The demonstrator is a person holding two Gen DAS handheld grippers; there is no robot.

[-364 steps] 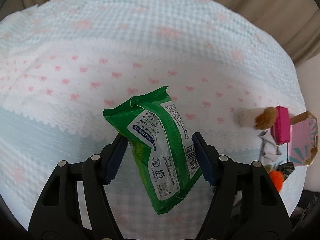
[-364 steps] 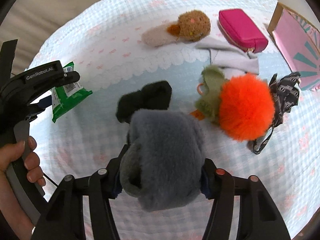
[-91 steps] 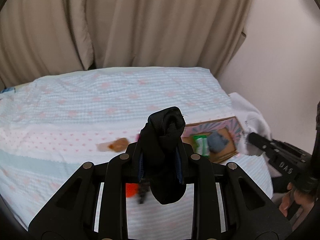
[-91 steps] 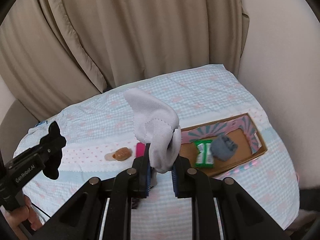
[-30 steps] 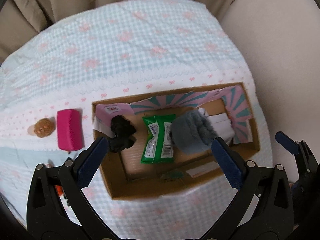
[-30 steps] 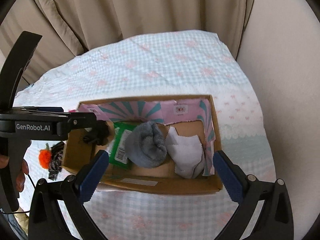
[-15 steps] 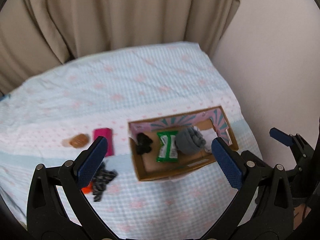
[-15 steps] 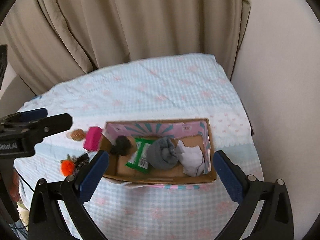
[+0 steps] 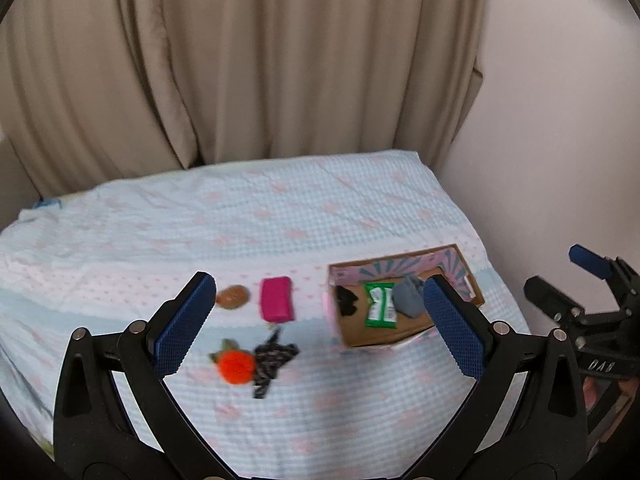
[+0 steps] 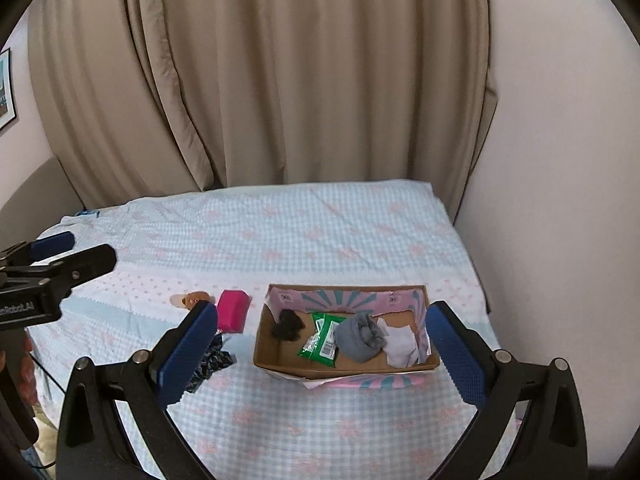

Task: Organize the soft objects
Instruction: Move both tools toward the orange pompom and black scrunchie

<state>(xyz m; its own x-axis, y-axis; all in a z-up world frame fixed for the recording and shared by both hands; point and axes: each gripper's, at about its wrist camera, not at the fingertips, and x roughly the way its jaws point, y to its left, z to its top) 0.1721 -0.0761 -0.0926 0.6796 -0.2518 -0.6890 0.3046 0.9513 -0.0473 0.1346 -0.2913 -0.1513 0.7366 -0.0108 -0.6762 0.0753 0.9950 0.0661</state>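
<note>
Bed lot, taken left to right with the box (image 10: 348,366) as landmark. Change: a second ago both grippers hung close over the box; now both stand high and well back from it, so the black sock (image 10: 286,325) and white cloth (image 10: 402,344) count as delivered and this pair of drops is done. Left gripper (image 9: 320,320): jaws spread wide, nothing between them. Right gripper (image 10: 322,350): jaws likewise wide apart, empty. Well left of box: brown plush (image 9: 232,297) on the bedspread (image 9: 280,216). Nearer the box, still left of it and apart from its wall: pink pouch (image 9: 276,299). Left of box and toward the camera: orange pompom (image 9: 236,366), touching a patterned black strap (image 9: 272,360). Box contents, left end to right end: black sock, green packet (image 10: 322,338), grey plush (image 10: 360,338), white cloth against the right wall; the four lie side by side, neighbours touching or nearly so. Judgement: four items in, four still out, so the task is about half done. Obstructions: none lie between the grippers and the loose items. The pompom and strap lie tangled together, so lifting one may drag the other. Free floor in the box is mostly the strip along its near wall, so later items will likely stack. Beyond box: curtain (image 10: 280,80), wall (image 10: 560,160).
</note>
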